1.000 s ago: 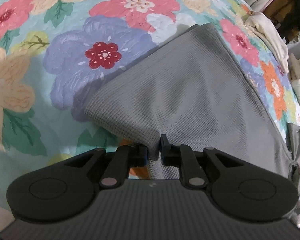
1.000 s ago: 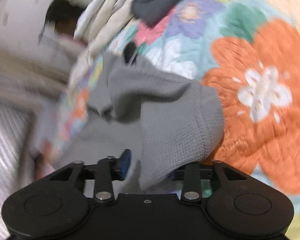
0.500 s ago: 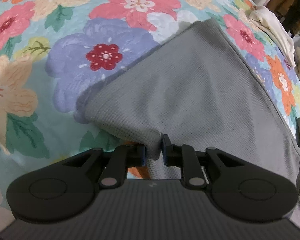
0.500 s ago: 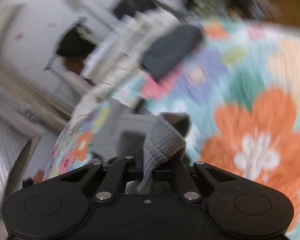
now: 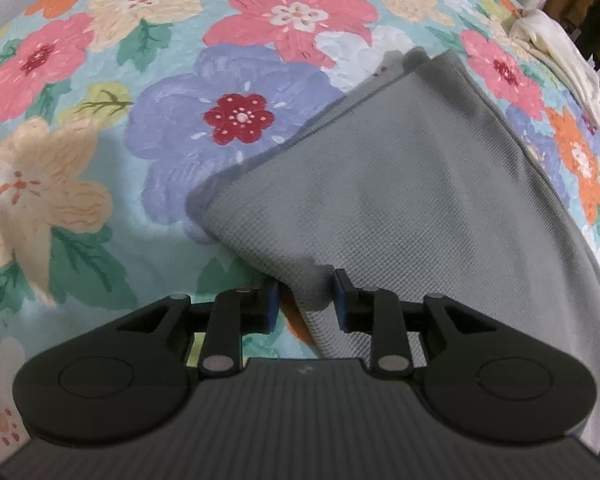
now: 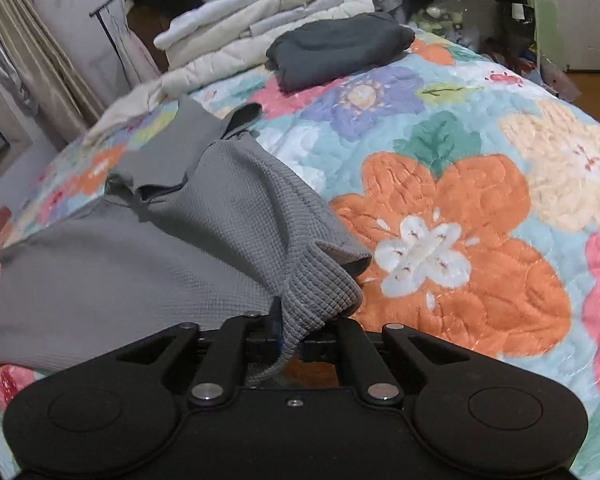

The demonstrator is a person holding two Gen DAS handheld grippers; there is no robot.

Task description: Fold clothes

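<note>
L claw (image 5: 305, 307) now open, R claw (image 6: 296, 332) pinching grey shirt (image 6: 236, 216)

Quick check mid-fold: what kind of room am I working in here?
Most likely a bedroom: the grey shirt lies on a flowered quilt, with stacked folded clothes and curtains behind.

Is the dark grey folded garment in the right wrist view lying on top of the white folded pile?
No: the dark grey folded garment lies on the floral quilt, beside the white folded pile, not on it.
</note>
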